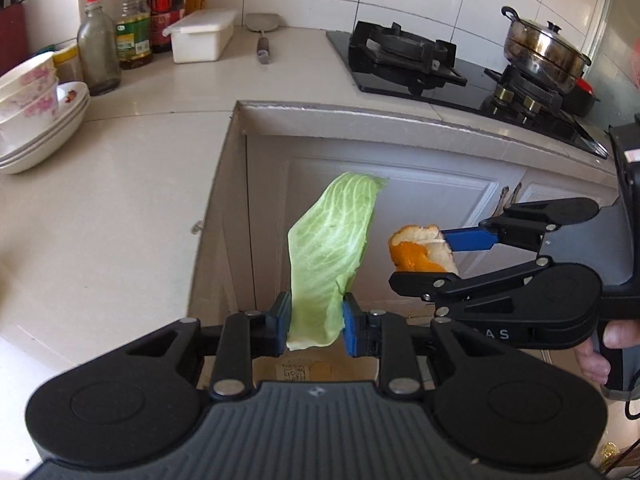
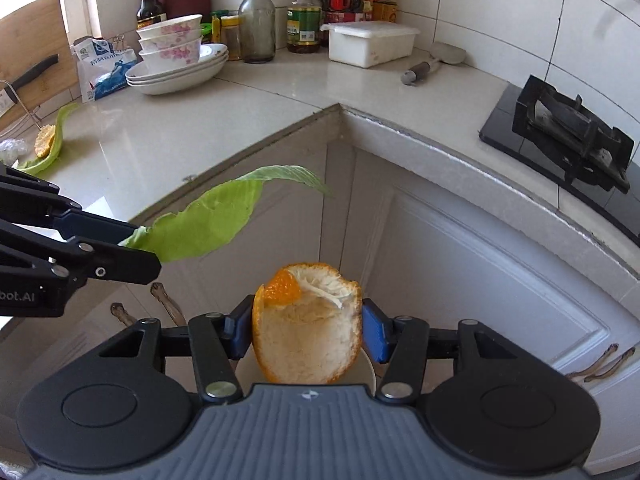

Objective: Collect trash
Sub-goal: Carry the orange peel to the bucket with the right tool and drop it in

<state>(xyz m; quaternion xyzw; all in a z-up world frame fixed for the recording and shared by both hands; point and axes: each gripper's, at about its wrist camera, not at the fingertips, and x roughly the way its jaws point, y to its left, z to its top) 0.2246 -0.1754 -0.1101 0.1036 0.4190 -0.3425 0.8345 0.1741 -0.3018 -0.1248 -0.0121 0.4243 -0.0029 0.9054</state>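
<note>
- The cabbage leaf (image 1: pixel 332 256) is pinched at its pale stalk end by the left claw (image 1: pixel 316 326), and the rest stands free in the air out past the edge of the surface (image 1: pixel 120 208), in front of the white cupboard doors (image 1: pixel 420 216).
- It looks thin, limp and very light. I'd judge the thick rib end the sound place to hold it, since the frilly tip would likely tear.
- The orange peel (image 2: pixel 308 328) sits as a hollow cup between the blue pads (image 2: pixel 374 334) of the right claw (image 2: pixel 308 332), which presses on it from both sides, with a bit of flesh clinging at its top edge.
- The peel seems springy and light; squeezed harder it would probably fold rather than break.
- More scraps wait on the surface, well apart from both claws: another leaf (image 2: pixel 48 148) with a piece of orange peel (image 2: pixel 44 142) lying on it.
- Just below the held peel there is a pale round rim (image 2: pixel 370 376), maybe a bin or bowl; I cannot tell which, nor what is in it.
- Farther off stand stacked bowls (image 2: pixel 172 40) on plates (image 2: pixel 176 74), a lidded white box (image 2: pixel 370 42) whose contents are hidden, and a covered steel pot (image 1: pixel 544 52) on the stove.
</note>
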